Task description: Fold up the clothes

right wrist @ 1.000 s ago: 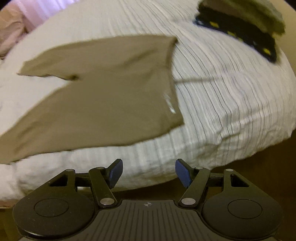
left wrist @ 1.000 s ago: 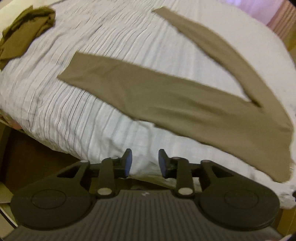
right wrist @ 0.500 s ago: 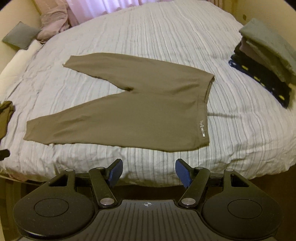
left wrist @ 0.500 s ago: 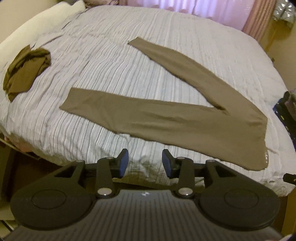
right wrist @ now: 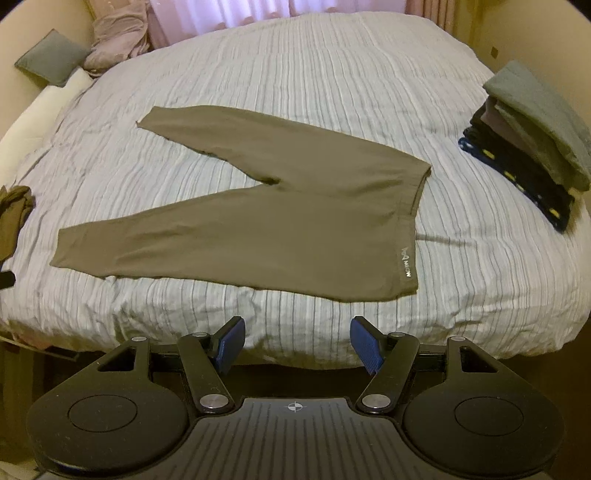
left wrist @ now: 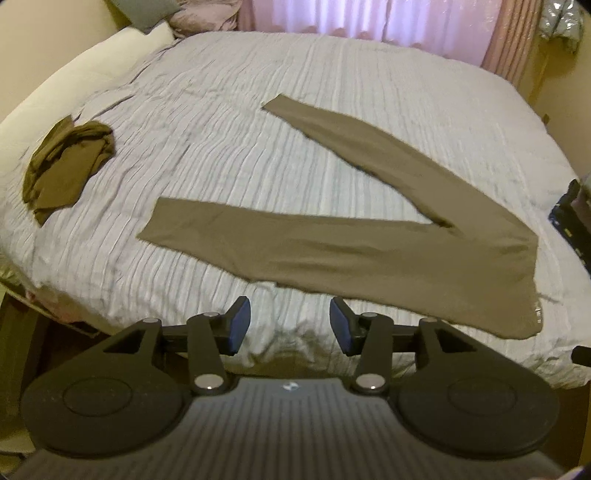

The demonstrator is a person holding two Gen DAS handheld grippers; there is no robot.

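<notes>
Where the frame ends, the folded stack (left wrist: 576, 218) is cut off

Leggings (right wrist: 280, 229): olive-brown, plain, white lettering at waistband. Bedspread (right wrist: 295, 66): pale grey-white, thin dark stripes. Crumpled garment (left wrist: 66, 162): same olive-brown. Folded stack (right wrist: 532, 140): grey-green on top, navy with yellow marks below. Curtain (left wrist: 406, 26): pink. Tool pads (right wrist: 365, 349): blue; arms black.
</notes>
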